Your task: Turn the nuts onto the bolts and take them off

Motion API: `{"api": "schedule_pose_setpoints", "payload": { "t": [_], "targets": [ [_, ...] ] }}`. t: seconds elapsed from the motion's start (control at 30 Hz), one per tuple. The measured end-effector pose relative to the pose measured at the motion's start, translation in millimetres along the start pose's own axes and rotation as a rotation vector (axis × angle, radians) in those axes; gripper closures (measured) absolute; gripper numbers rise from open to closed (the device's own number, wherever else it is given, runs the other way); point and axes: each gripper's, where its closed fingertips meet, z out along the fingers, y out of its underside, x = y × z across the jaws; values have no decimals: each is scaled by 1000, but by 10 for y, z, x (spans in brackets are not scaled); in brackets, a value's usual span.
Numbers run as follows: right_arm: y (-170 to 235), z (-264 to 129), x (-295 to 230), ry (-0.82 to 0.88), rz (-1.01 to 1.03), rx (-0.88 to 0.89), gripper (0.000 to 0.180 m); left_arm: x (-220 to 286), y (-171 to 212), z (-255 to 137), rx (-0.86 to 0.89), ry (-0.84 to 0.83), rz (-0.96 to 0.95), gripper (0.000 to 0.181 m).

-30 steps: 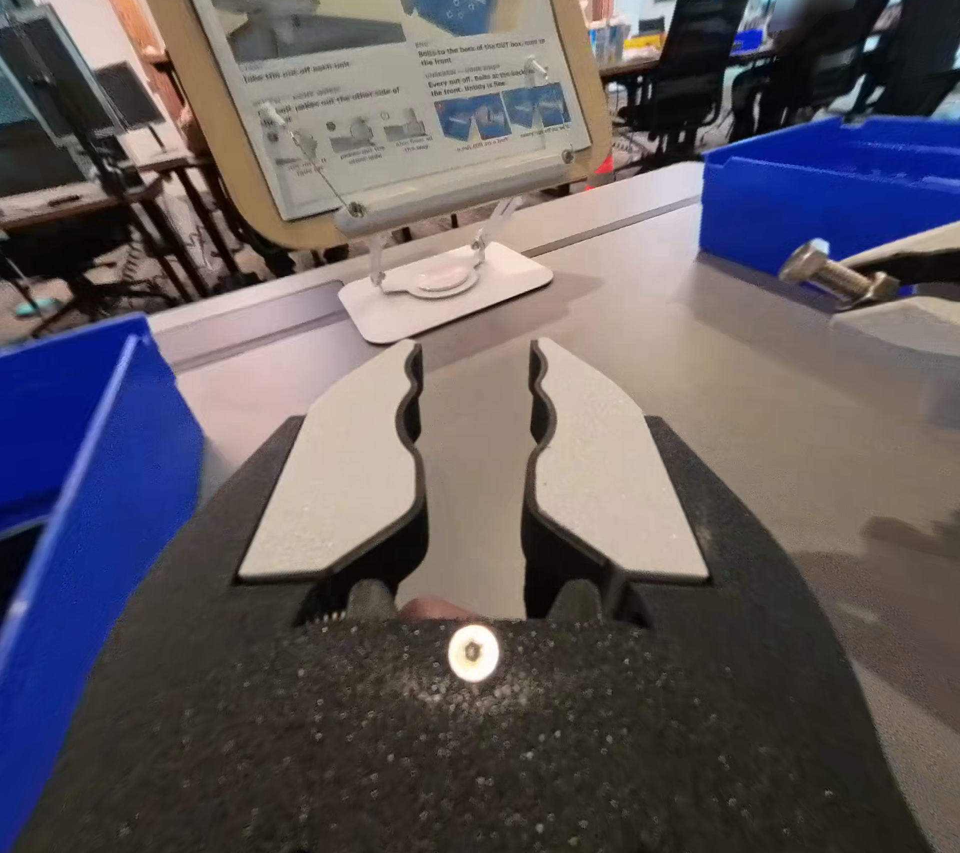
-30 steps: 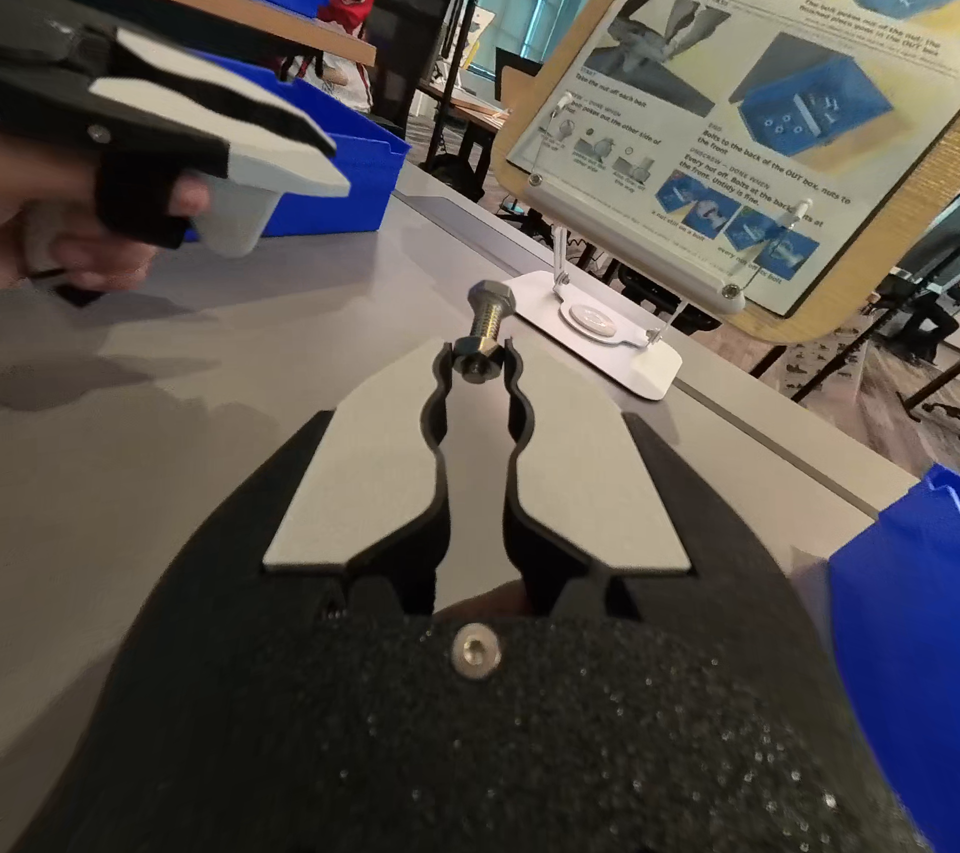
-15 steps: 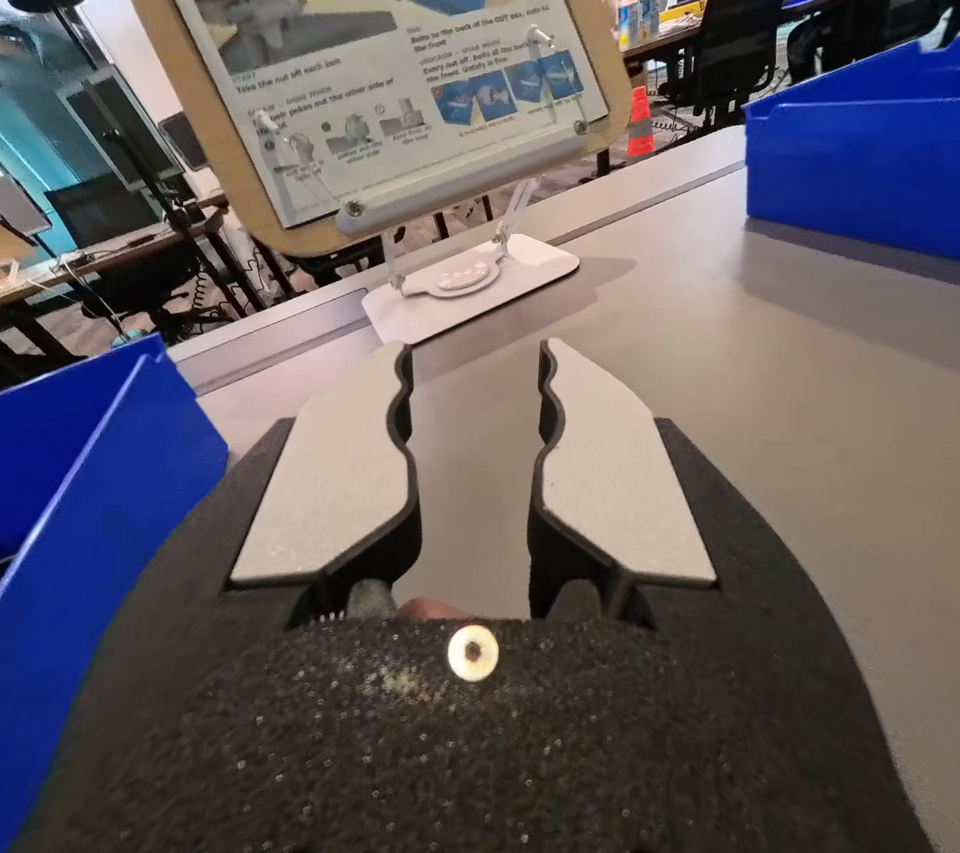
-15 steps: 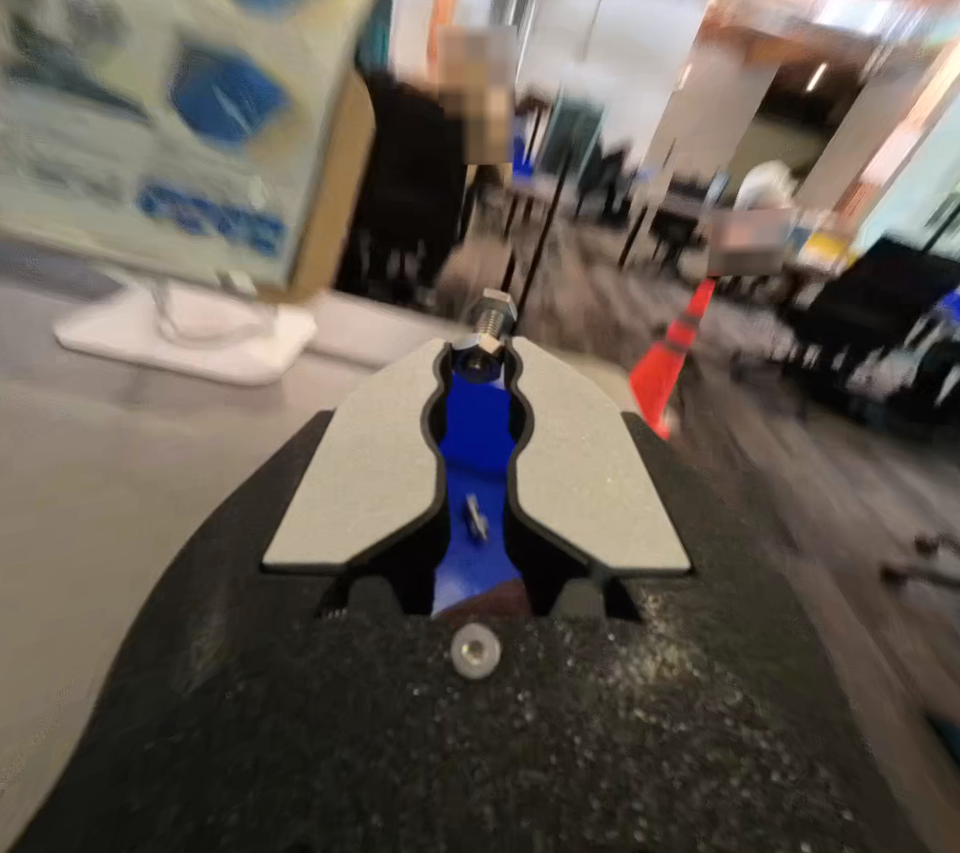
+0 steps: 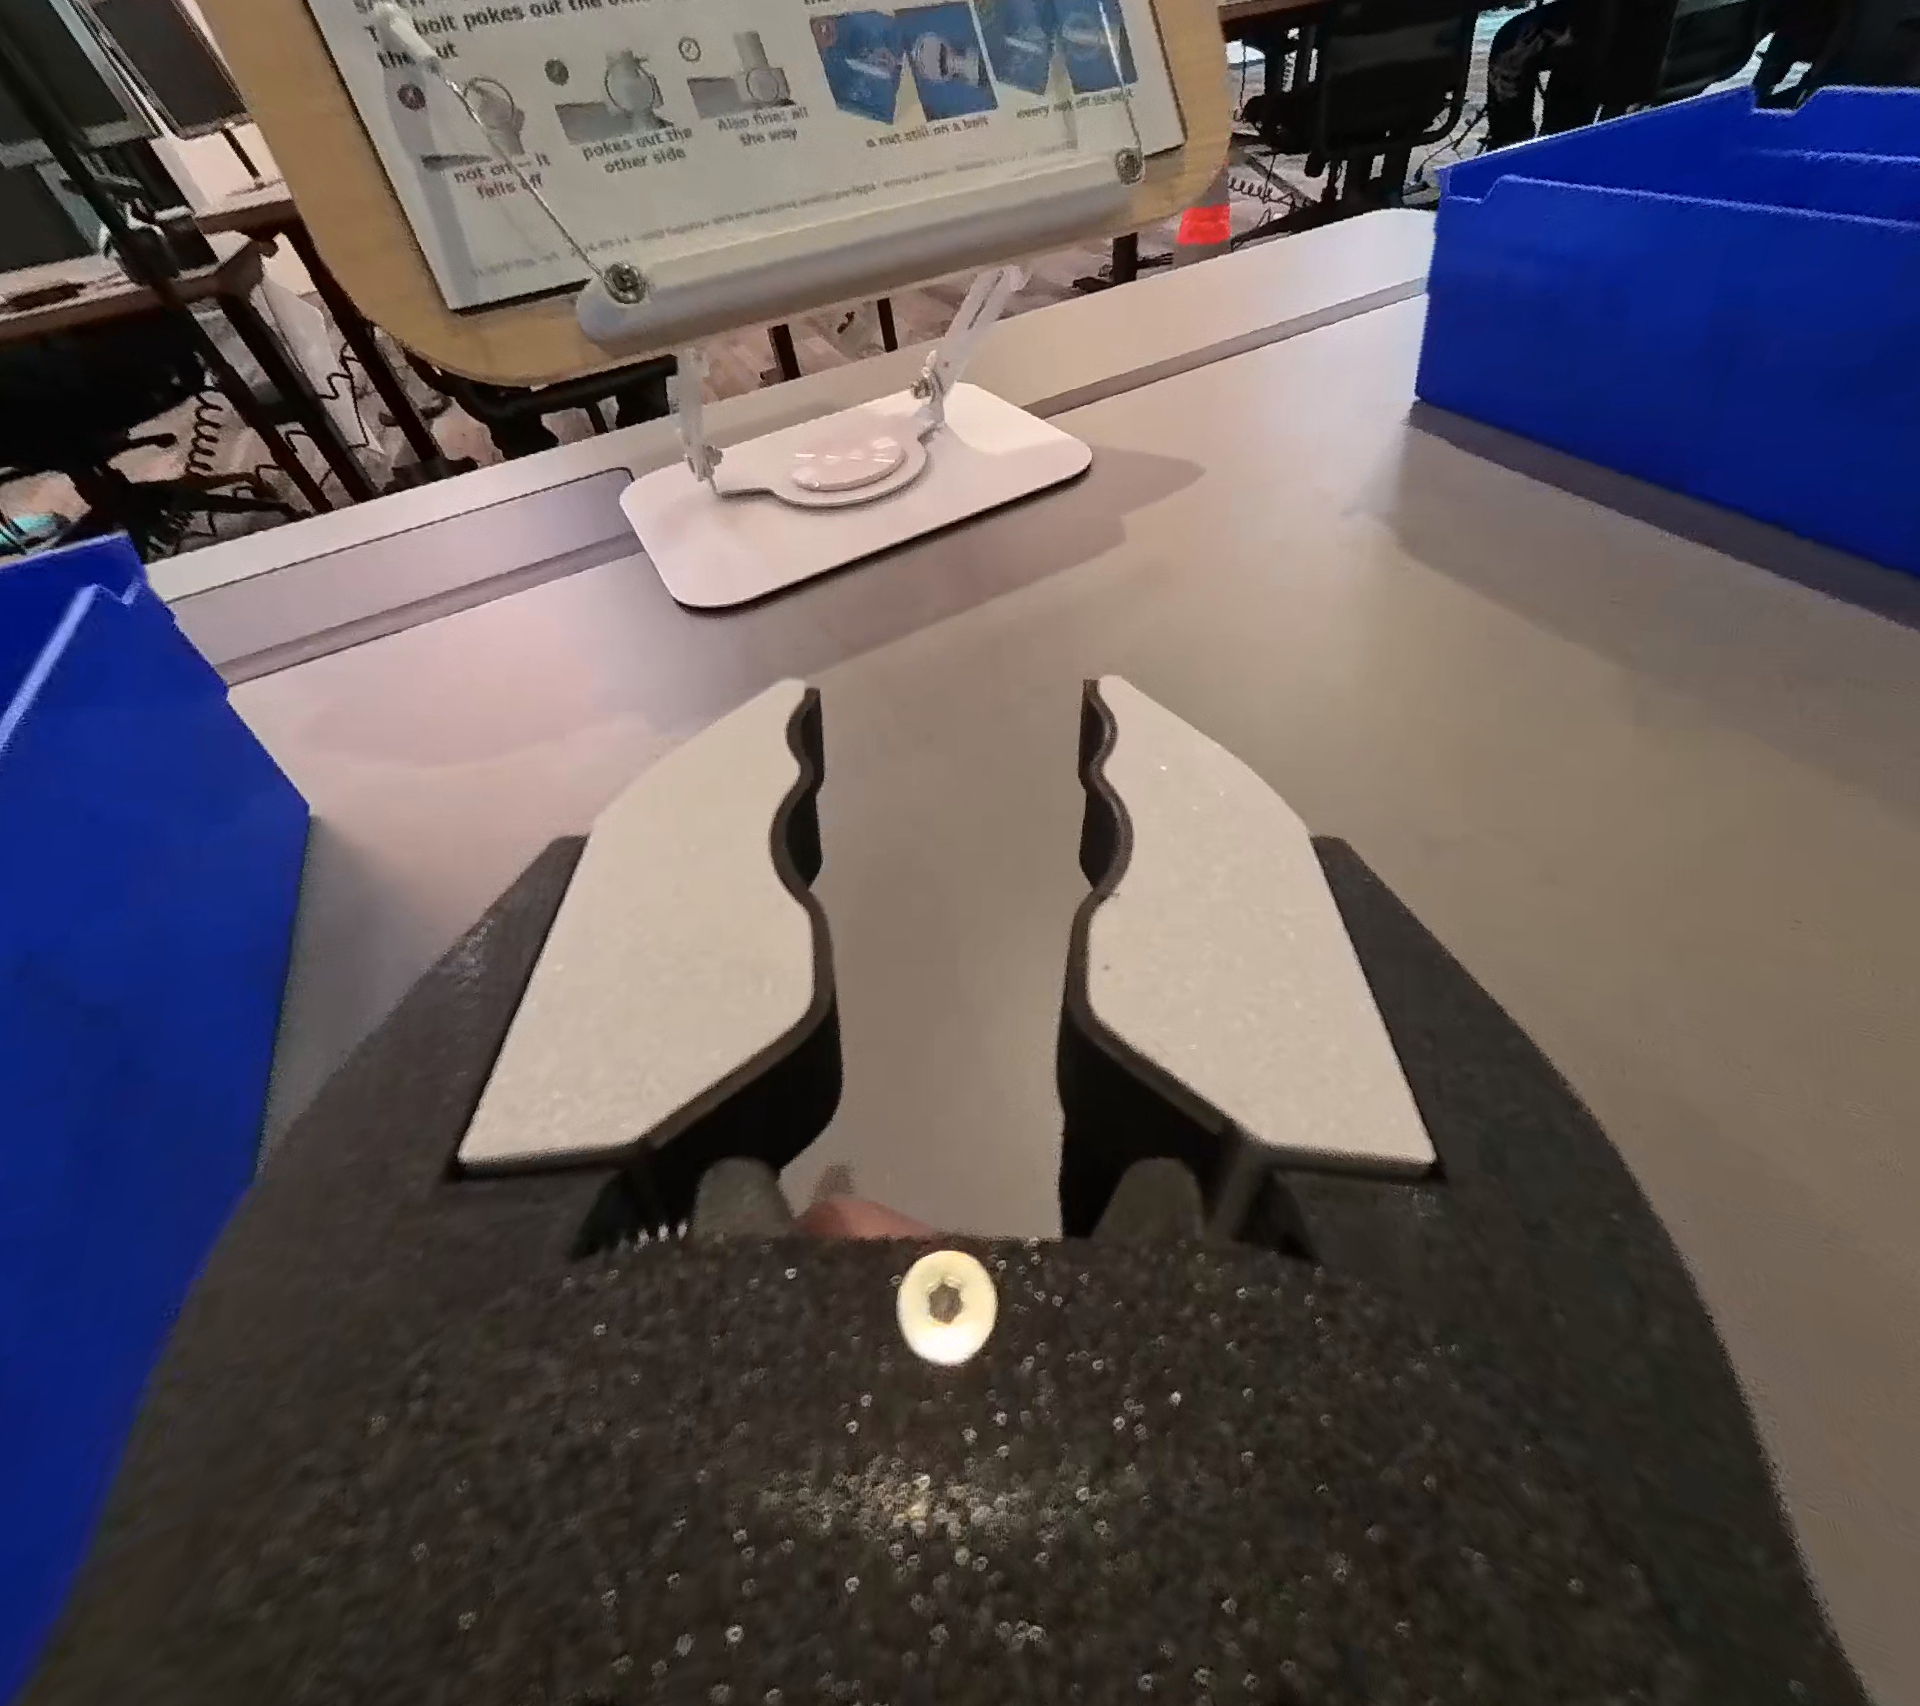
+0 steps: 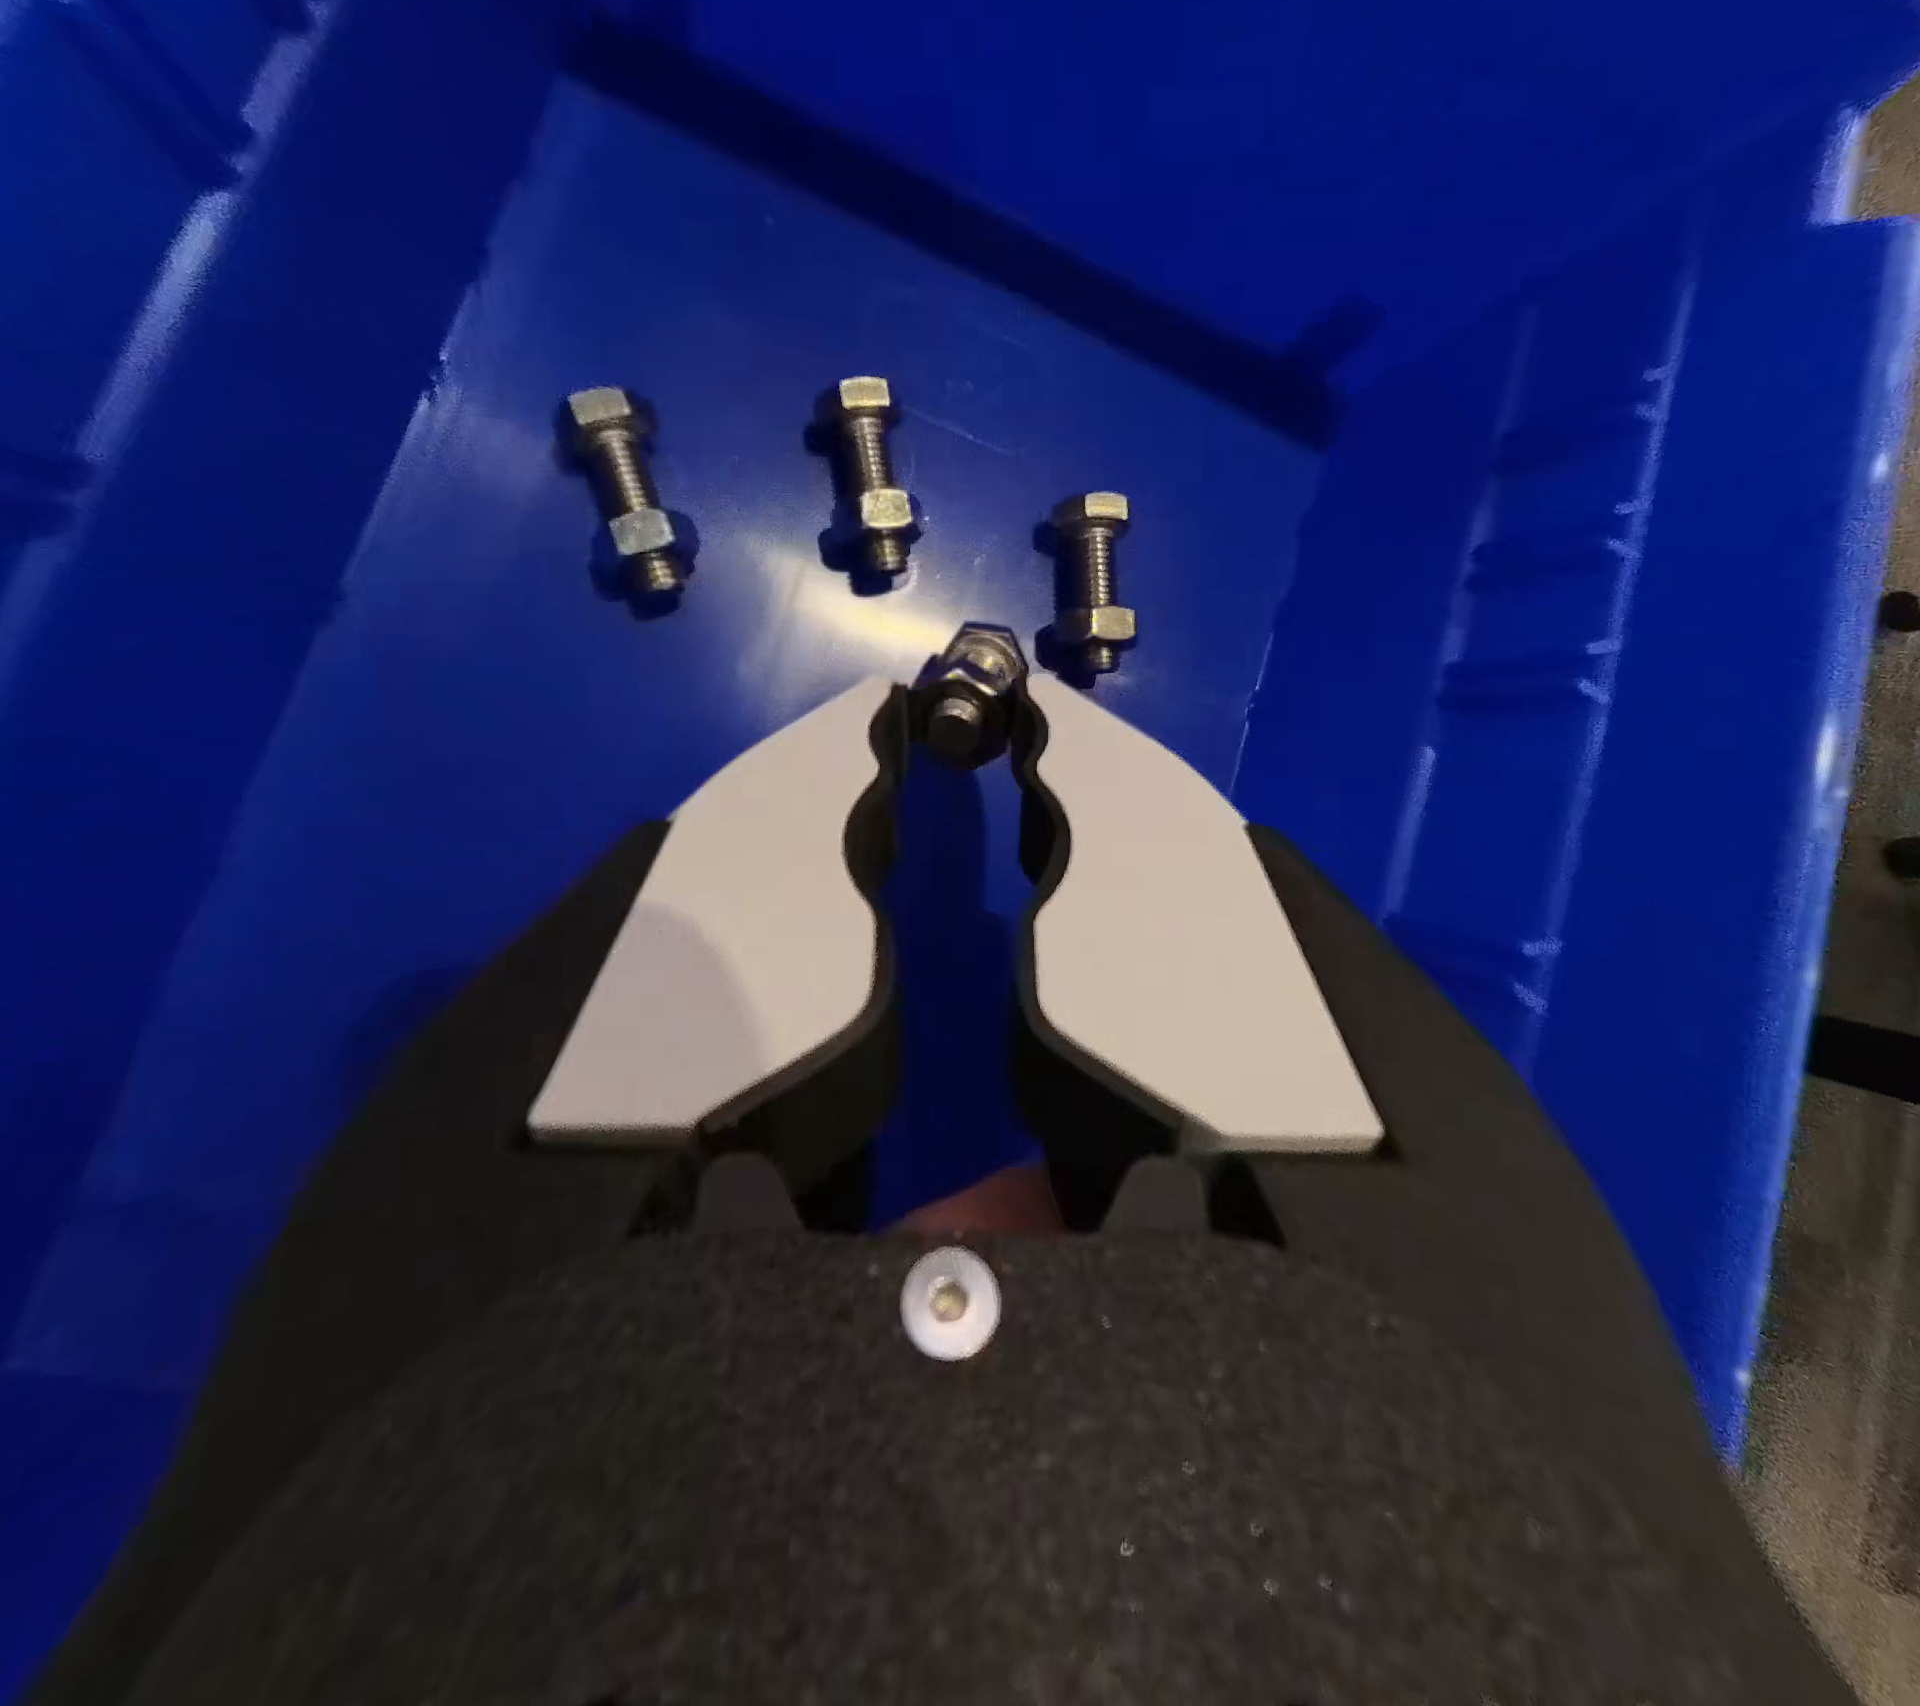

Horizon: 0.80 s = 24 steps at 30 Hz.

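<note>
Left wrist view: left tongs (image 5: 948, 721) spread apart over the bare grey counter (image 5: 1455, 773), nothing in them. Instruction board on a stand (image 5: 717, 46) at 12 o'clock, blue bin (image 5: 1683, 326) at 2.

Right wrist view: right tongs (image 6: 966, 711) clamped on a bolt (image 6: 971, 700) inside a blue bin (image 6: 935, 46). Three nutted bolts (image 6: 871, 484) lie on its floor, 11 to 1 o'clock.

My left wrist cam sits low over the grey table (image 5: 1351, 773), looking fwd along my left gripper (image 5: 948, 721) toward an instruction board (image 5: 727, 46) on a stand; blue bins flank both edges. My right wrist cam points steeply down into a blue bin (image 6: 1558, 617), close to its floor, past my right gripper (image 6: 961, 711). The 2 views share no clear overlap.
</note>
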Motion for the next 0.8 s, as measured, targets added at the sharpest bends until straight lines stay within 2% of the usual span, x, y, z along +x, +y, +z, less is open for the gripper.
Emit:
{"api": "schedule_pose_setpoints", "payload": {
  "t": [0.17, 0.37, 0.5, 0.53, 0.6, 0.7, 0.8],
  "targets": [
    [97, 34, -12, -21, 16, -51, 160, -62, 44, 30, -28, -13, -10, 133],
    [343, -19, -125, -67, 33, -206, 161, -44, 110, 66, -59, 16, -60, 133],
    [258, -157, -48, -67, 77, -167, 152, -53, 107, 63, -59, 11, -53, 132],
    [137, -288, -6, -33, 76, -104, 152, -66, 95, 55, -54, 7, -55, 132],
    [-295, -715, -94, 6, 59, 138, 149, -88, 67, 42, -44, 2, -66, 132],
    [-988, -1587, -643, -49, 67, 633, 144, -124, 33, 28, -33, -9, -84, 133],
    [-1249, -2049, -1317, -146, 95, 865, 142, -191, 18, 3, -22, -39, -87, 134]
  ]
}}
